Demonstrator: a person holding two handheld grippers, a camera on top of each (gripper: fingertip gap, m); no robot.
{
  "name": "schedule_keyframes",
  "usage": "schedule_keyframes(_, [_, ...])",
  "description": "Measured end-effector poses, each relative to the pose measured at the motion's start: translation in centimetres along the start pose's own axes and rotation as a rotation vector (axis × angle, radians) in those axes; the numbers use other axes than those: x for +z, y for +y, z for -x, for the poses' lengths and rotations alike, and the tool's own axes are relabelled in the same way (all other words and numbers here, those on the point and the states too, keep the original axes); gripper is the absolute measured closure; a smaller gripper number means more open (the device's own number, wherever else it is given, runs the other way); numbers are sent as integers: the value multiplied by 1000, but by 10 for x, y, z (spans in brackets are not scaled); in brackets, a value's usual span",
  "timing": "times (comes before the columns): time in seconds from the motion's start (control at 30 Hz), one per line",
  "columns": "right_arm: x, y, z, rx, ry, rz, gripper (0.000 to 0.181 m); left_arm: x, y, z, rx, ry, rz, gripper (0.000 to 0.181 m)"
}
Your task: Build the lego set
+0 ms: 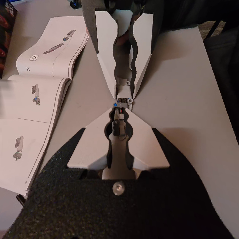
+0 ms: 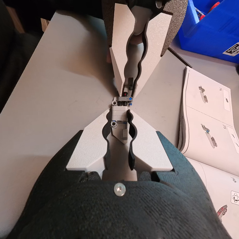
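Two grippers are meeting tip to tip above the table (image 1: 174, 80), each clamping one end of a small grey lego assembly so the join between them is left exposed. The left gripper (image 1: 119, 109) is closing on a narrow dark-and-grey sub-part (image 1: 119, 127) lying between its fingers; the right gripper (image 2: 119, 111) is pinching a pale grey panel (image 2: 119, 116) the same way. Directly ahead of both sets of fingertips, a short grey beam (image 1: 122, 104) with a blue pin (image 1: 115, 104) is spanning the gap, crosswise to the fingers. Judged from this opposed hold, the two halves are being pressed or aligned along one axis, each gripper acting as a brace for the other. The manual (image 1: 38, 90) is lying open to the left of the left gripper, within easy view for checking. A blue bin (image 2: 212, 28) is sitting ahead and right of the right gripper.
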State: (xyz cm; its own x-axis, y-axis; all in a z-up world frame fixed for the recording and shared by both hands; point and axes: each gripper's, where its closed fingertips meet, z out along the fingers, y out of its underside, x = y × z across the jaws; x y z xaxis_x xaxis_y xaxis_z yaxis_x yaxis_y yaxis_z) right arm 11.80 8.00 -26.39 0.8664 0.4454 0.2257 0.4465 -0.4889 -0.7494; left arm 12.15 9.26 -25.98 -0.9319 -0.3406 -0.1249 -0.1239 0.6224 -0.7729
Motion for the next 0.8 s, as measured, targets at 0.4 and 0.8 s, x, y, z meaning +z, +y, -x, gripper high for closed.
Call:
schedule_keyframes(0.4, [0, 0, 0, 3, -1, 0, 159, 1, 0, -4, 18, 21, 3, 158])
schedule_keyframes(0.8, [0, 0, 0, 6, 1, 2, 159, 3, -2, 0, 20, -13, 7, 162])
